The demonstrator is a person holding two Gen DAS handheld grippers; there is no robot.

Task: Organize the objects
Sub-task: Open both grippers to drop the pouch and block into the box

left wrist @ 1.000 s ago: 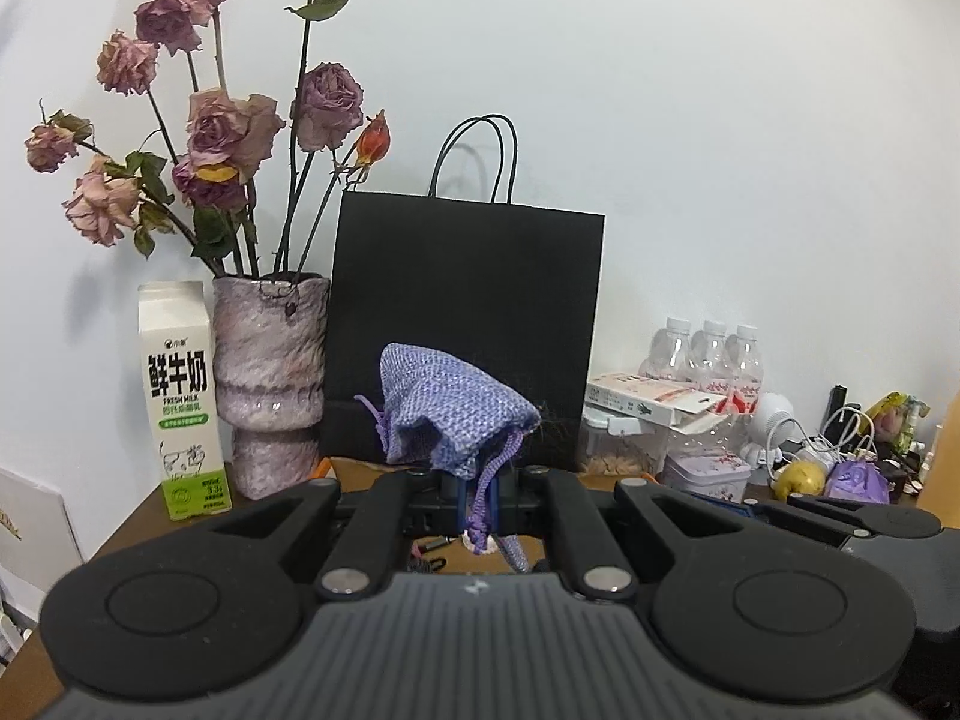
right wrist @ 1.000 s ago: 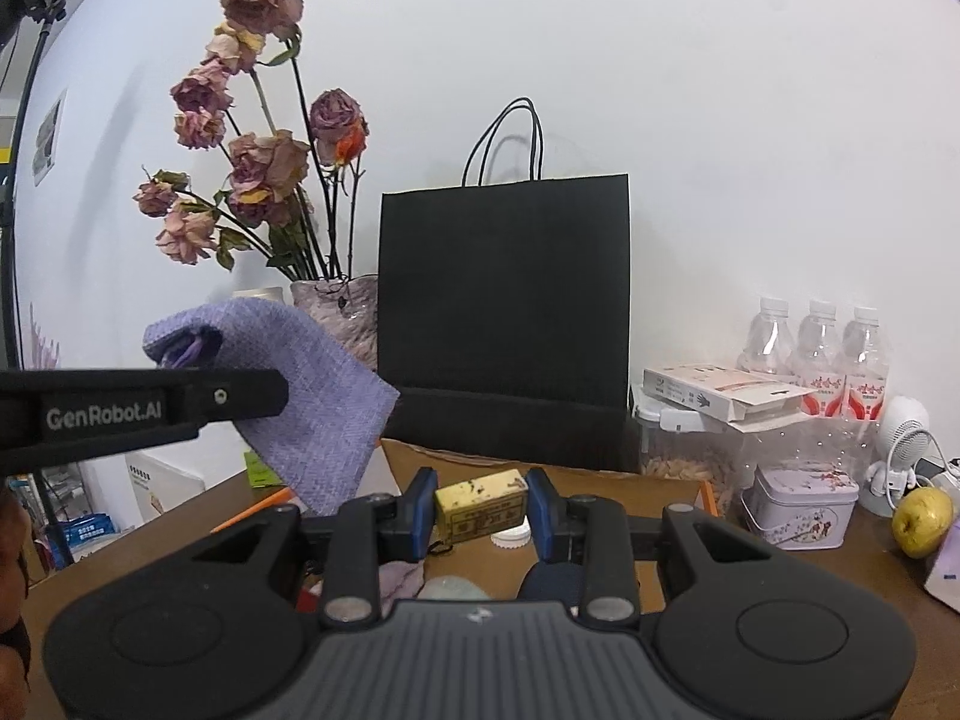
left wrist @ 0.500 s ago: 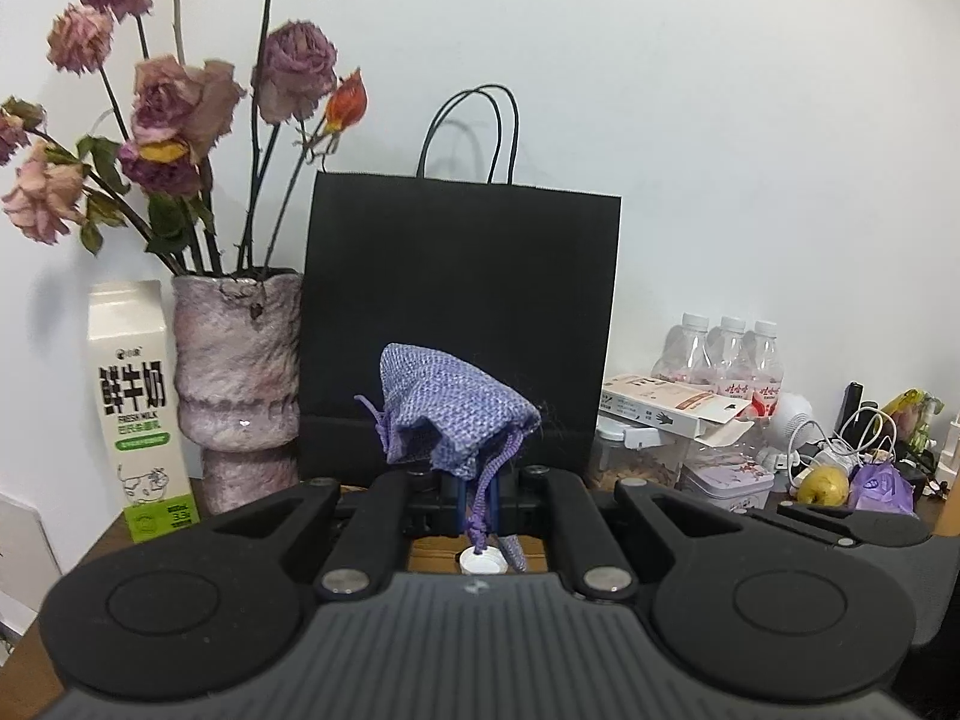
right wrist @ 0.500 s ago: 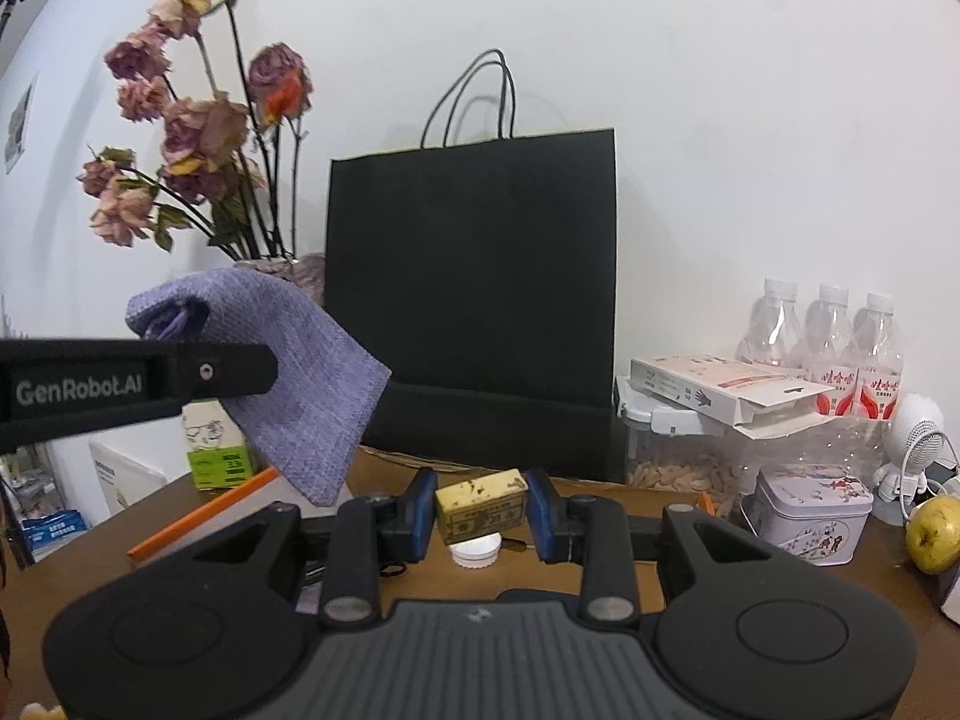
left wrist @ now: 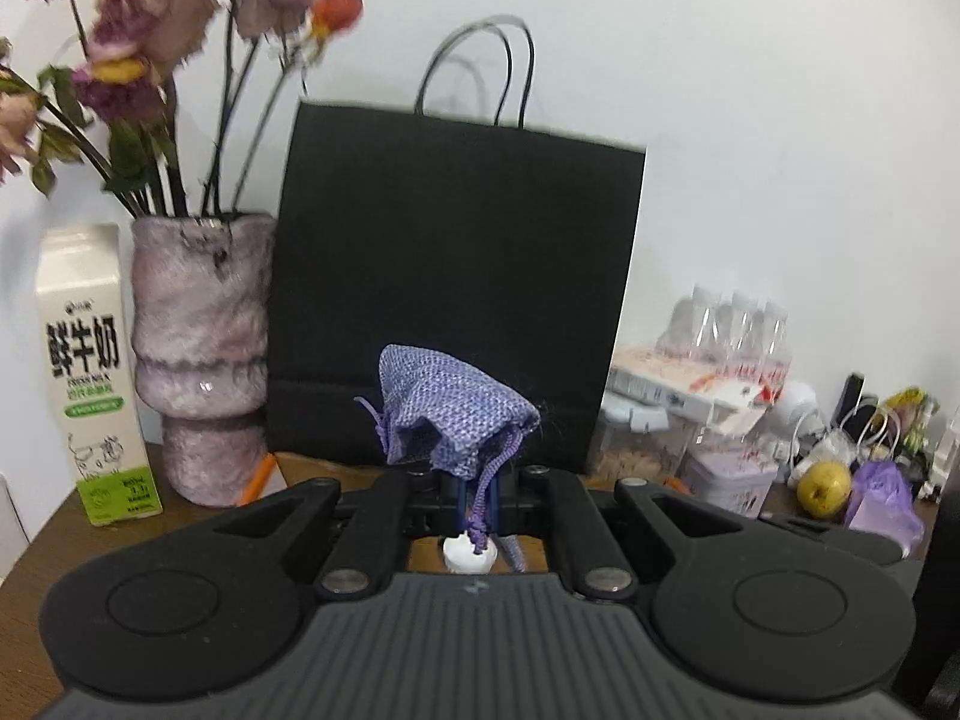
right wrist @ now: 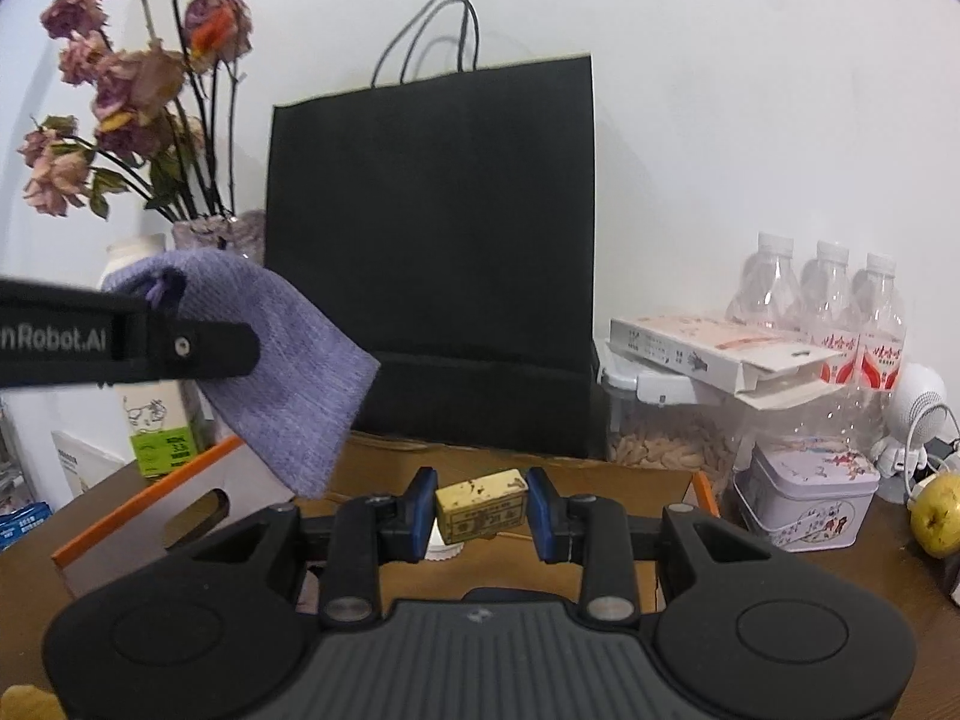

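Left gripper (left wrist: 474,489): jaws closed on a purple woven pouch (left wrist: 453,417) raised above the bench (right wrist: 840,576). Right gripper (right wrist: 482,510): jaws clamped on a small yellow block (right wrist: 482,510). A black paper bag (right wrist: 432,252) stands directly ahead; white cap (left wrist: 469,553) lies below.

My views are evenly bright; the black bag (left wrist: 456,300) casts a soft wall shadow, flowers (left wrist: 168,18) smear, fisheye corners darken.

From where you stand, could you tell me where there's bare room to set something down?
Bare brown table shows in front of the lavender tin and the yellow fruit. The open cardboard box floor looks mostly free. The back row along the wall is crowded.
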